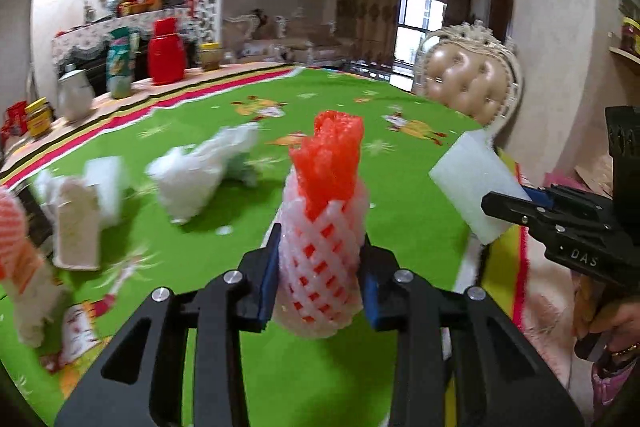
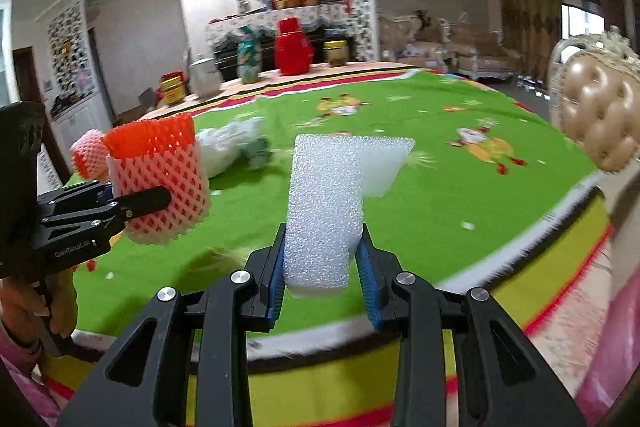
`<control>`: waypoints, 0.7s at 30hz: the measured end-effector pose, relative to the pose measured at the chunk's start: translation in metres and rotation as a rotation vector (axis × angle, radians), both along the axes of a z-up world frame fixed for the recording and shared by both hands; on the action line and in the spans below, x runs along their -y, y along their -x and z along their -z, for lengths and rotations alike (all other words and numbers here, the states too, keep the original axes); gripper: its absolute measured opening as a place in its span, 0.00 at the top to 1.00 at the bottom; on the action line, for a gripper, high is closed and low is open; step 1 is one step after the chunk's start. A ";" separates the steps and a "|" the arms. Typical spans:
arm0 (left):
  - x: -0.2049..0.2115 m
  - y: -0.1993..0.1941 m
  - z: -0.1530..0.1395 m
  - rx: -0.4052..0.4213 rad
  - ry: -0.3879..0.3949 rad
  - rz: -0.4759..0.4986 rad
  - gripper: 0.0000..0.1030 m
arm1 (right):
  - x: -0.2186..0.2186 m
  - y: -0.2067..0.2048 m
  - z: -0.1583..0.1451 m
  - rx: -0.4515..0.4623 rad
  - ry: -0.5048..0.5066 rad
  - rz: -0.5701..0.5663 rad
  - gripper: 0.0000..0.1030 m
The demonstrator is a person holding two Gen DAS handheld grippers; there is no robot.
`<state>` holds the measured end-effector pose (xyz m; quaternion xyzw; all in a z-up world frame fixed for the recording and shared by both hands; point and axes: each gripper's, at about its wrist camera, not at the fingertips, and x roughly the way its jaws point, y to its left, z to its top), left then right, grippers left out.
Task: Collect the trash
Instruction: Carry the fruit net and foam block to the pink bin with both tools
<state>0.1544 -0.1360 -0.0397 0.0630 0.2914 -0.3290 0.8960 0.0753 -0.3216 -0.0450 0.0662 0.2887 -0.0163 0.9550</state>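
My left gripper is shut on a white-and-red foam fruit net and holds it above the green tablecloth; the net also shows in the right wrist view. My right gripper is shut on a white foam block, held near the table's front edge; the block also shows in the left wrist view. On the cloth lie a crumpled white plastic bag, a white carton, another foam block and another red-white foam net.
A red thermos, a green packet, a metal kettle and jars stand along the table's far left side. A tufted beige chair stands at the right edge. Sofas and a window lie beyond.
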 end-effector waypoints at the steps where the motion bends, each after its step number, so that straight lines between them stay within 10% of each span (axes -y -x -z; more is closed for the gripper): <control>1: 0.005 0.001 0.000 -0.002 0.002 0.014 0.67 | 0.008 0.006 0.000 0.002 -0.001 0.023 0.68; 21: 0.192 0.075 -0.011 -0.003 0.051 0.488 0.67 | 0.144 0.142 0.001 0.061 0.025 0.515 0.68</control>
